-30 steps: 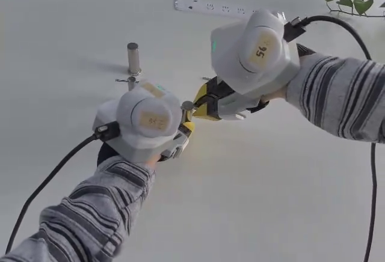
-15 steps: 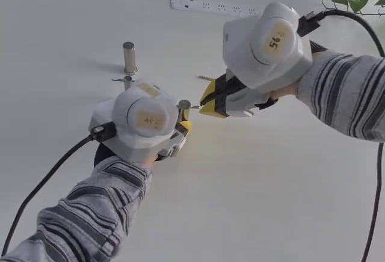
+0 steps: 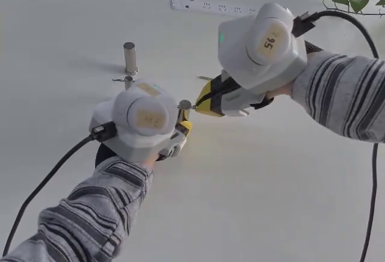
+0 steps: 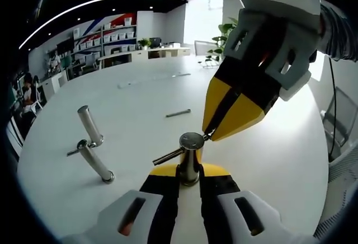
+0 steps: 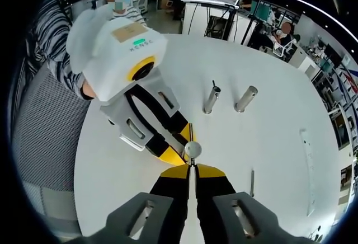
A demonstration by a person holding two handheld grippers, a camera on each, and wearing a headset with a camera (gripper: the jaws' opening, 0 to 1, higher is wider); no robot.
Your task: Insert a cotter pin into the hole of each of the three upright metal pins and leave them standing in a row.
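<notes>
left tongs [image 4: 190, 172] clamp pin [image 4: 189, 160] upright over worktop [image 3: 271, 184], right tongs [image 5: 191, 169] pinch cotter [image 4: 168, 156] crosswise, tip through the pin; push runs along cotter axis, from the right

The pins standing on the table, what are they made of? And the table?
The pins look like polished steel: silvery, with bright glints. The table looks smooth matte white, maybe laminate or painted; hard to tell.

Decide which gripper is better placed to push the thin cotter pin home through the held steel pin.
Right, likely. The right gripper is shut on the thin metal cotter pin, already poking through the short upright steel pin; the left gripper clamps that pin steady.
</notes>
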